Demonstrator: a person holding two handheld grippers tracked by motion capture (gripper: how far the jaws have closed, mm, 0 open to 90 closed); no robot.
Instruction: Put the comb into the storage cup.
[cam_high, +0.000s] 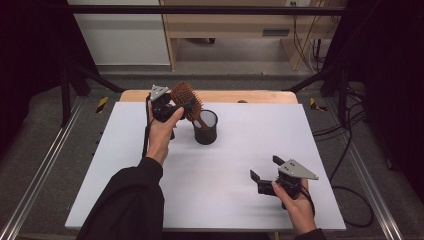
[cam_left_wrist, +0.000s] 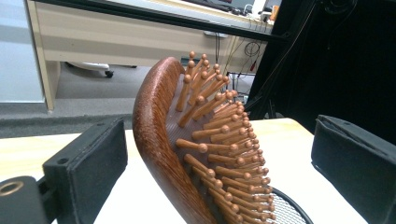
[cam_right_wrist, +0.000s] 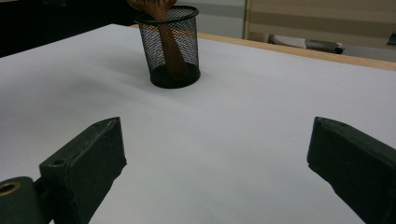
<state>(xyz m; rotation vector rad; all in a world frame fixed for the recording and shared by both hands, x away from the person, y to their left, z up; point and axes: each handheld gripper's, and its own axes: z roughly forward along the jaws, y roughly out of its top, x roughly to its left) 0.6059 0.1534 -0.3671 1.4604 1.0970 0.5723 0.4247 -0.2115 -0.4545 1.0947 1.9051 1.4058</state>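
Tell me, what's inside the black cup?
The brush handle stands inside the mesh cup, reaching down toward the bottom. The brush head sticks out above the rim, between the left gripper jaws. The mesh hides whether anything else lies in there.

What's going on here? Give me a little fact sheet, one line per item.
Hairbrush: wooden hairbrush, handle down in the cup, head leaning out
Cup: black mesh cup, upright on the white table
Left tongs: left tongs open, jaws either side of the brush head, not gripping it
Right tongs: right tongs open, holding nothing, away from the cup
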